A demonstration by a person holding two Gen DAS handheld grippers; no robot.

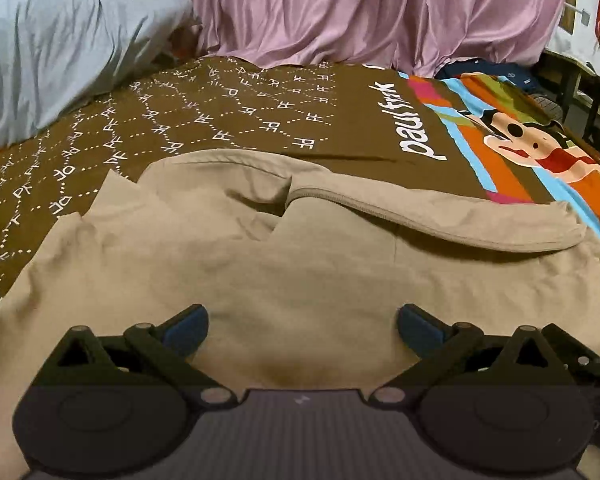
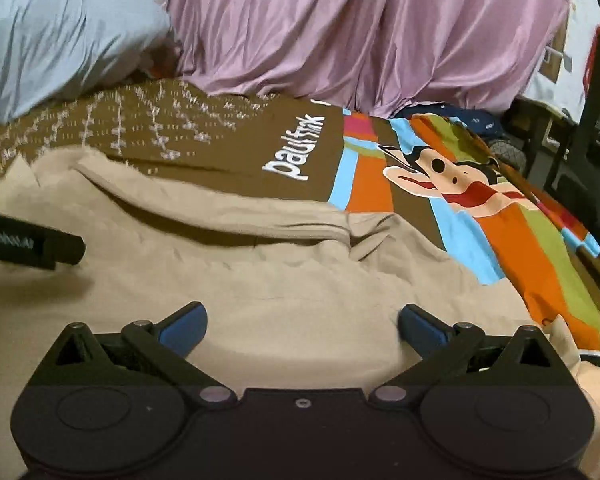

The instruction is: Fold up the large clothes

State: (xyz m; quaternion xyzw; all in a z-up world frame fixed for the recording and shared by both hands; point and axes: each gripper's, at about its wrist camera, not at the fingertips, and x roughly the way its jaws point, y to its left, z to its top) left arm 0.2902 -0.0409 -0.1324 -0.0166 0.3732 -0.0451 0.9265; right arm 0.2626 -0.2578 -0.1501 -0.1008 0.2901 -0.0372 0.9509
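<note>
Both grippers, left gripper (image 1: 302, 330) and right gripper (image 2: 302, 328), spread wide above beige garment (image 1: 260, 264) on bedspread (image 1: 220, 120).

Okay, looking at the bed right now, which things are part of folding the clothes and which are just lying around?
Part of the job:
tan garment
left hand-held gripper, open
right hand-held gripper, open

Just lying about:
patterned bedspread
pink drape
grey pillow

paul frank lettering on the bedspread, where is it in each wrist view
Left wrist: the white lettering runs up the brown bedspread, right of centre, above the beige garment.
Right wrist: the lettering sits near centre, just above the garment's far edge.
Shared landmark: the cartoon monkey face, immediately right of it.
</note>
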